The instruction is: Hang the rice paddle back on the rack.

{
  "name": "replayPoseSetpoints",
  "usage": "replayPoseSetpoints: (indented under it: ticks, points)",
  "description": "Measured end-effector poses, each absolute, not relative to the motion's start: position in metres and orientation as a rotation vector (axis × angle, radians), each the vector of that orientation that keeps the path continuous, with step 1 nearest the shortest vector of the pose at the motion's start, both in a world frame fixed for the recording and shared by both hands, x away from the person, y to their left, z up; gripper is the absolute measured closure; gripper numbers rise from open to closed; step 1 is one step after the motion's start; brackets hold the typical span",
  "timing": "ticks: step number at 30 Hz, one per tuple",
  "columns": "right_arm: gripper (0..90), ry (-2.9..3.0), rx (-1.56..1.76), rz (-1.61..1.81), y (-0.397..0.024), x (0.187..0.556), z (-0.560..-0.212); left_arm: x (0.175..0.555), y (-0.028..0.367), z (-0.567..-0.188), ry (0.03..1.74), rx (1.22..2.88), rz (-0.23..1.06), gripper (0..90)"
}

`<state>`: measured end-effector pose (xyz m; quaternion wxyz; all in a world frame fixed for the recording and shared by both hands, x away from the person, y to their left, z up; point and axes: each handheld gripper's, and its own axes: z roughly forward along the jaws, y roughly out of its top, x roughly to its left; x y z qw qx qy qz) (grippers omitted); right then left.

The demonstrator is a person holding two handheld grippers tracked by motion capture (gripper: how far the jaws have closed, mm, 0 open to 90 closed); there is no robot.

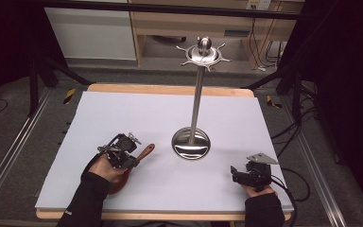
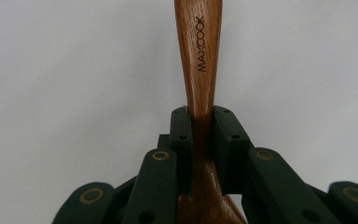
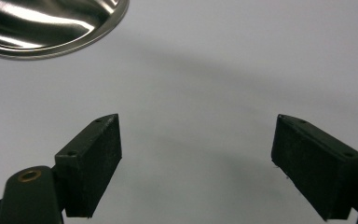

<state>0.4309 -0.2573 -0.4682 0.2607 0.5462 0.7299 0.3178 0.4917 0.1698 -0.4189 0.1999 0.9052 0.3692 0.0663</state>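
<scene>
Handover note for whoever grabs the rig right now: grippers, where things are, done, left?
Left gripper: shut on the narrow neck of the wooden spoon, low over the white mat.
Right gripper: open, holding nothing, near the mat's right front corner.
Steel hanging stand: upright mid-mat, hooks at the top bare.
Done: spoon gripped.
Left: probably lift it and hang it on the stand.

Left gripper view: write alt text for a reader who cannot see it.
The left tool has its two black jaws shut on the narrow neck of a brown wooden spoon, whose handle runs straight up the picture. The word MAXCOOK is printed along the handle. Behind it lies a plain white table surface.
</scene>
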Motion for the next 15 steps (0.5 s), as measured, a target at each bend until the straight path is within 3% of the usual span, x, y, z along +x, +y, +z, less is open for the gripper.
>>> replayPoseSetpoints:
  ticks: [15]
  points:
    - [16.2,1.975,1.466,0.856,-0.258,0.431,-0.468,0.474,0.186,-0.394,0.976,2.356,0.275,78.2]
